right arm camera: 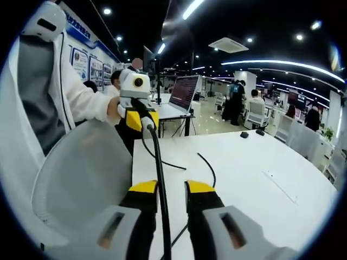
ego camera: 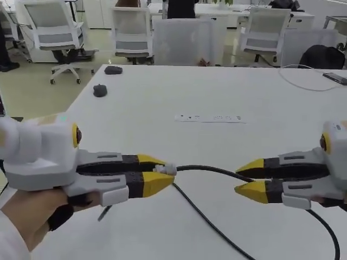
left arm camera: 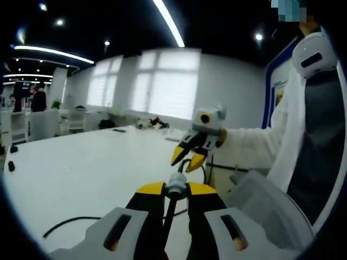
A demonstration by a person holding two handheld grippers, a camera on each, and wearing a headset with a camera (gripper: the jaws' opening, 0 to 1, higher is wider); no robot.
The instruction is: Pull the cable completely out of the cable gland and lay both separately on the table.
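Observation:
My left gripper [ego camera: 162,174] is shut on a small grey-white cable gland [ego camera: 165,169], held above the white table [ego camera: 162,97]. A black cable [ego camera: 211,170] runs from the gland to the right and passes between the jaws of my right gripper [ego camera: 241,179], which stand a little apart around it. In the left gripper view the gland [left arm camera: 176,187] sits at the yellow tips, with the right gripper [left arm camera: 187,157] facing it. In the right gripper view the cable [right arm camera: 159,162] runs up from between the jaws to the left gripper [right arm camera: 142,122]. More cable [ego camera: 209,222] lies on the table below.
Two dark computer mice [ego camera: 100,90] [ego camera: 113,70] lie at the table's far left. A flat white strip [ego camera: 211,118] rests mid-table, and a phone [ego camera: 336,77] with a thin white lead lies at the far right. Office chairs [ego camera: 132,32] stand beyond the far edge.

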